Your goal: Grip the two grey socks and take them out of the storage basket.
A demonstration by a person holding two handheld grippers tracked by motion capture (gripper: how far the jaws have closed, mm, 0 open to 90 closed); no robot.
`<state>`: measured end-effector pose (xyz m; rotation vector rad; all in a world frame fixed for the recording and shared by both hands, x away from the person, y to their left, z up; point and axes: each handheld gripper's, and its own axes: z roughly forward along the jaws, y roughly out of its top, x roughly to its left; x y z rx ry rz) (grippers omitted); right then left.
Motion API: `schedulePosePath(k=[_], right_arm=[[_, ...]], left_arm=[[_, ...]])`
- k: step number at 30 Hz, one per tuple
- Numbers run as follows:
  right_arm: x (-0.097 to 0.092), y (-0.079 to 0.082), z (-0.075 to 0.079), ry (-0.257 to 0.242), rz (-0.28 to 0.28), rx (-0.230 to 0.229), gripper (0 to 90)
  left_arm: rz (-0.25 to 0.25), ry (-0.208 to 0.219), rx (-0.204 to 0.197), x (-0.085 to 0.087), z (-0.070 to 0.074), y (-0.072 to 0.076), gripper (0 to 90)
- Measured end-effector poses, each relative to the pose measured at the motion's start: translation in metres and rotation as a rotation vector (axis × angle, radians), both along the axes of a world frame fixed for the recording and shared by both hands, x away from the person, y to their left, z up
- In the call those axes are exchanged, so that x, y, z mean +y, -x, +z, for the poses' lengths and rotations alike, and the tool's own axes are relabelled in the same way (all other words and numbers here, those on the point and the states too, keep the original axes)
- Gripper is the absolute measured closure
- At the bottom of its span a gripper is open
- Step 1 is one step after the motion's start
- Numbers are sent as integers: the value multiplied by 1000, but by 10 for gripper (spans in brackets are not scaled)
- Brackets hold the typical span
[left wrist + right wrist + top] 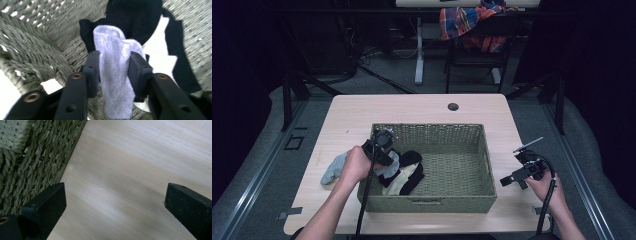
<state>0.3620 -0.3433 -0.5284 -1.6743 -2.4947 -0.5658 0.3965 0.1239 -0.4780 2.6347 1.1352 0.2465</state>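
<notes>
A woven green basket (462,137) stands in the middle of the wooden table. My left gripper (384,152) hangs over the basket's left end, shut on a light grey sock (116,72) that droops between its jaws. Below it in the basket lie black and cream socks (409,172). A pale blue sock (333,169) lies on the table just left of the basket, partly behind the person's left hand. My right gripper (512,179) is held above the table to the right of the basket, open, with bare tabletop (130,175) between its jaws.
The basket's woven side (30,162) is close to the right gripper's left jaw. A cable hole (453,106) sits near the table's far edge. Beyond the table stand a table leg and a chair with a plaid cloth (469,22).
</notes>
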Motion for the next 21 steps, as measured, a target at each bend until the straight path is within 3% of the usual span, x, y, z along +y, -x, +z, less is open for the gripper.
schedulePosePath(k=[3, 5, 7, 10, 11, 12, 13, 14, 16, 18, 19, 21], right_arm=[[0, 1, 2, -2, -1, -8, 38], [-3, -1, 2, 12, 22, 10, 39], [-1, -2, 0, 2, -9, 1, 40], [-1, -4, 2, 20, 32, 14, 40], [0, -2, -1, 3, 1, -2, 40], [-1, -2, 0, 6, 10, 15, 40], [-1, -1, -2, -11, -12, -5, 40], [-4, -1, 1, 17, 23, 19, 40], [-5, 3, 0, -1, -21, 1, 40], [-8, 4, 2, 14, 1, 18, 40], [-7, 6, 1, -1, -27, -6, 40], [-7, 7, 2, 2, -21, -8, 40]], left_arm=[[-20, -19, 14, -2, -6, 2, 749], [-33, -31, 10, -4, -7, 3, 811], [-38, -28, 0, -5, -5, 4, 832], [-49, 10, -8, -3, 2, 6, 840], [-53, 21, -11, -2, 5, 6, 840], [-57, 35, -11, -1, 7, 7, 839], [-60, 45, -13, -1, 10, 7, 839], [-60, 56, -20, 0, 13, 8, 839], [-64, 84, -23, 2, 19, 9, 839], [-62, 100, -40, 3, 25, 10, 839], [-65, 109, -48, 4, 29, 11, 839], [-61, 129, -60, 6, 33, 12, 839]])
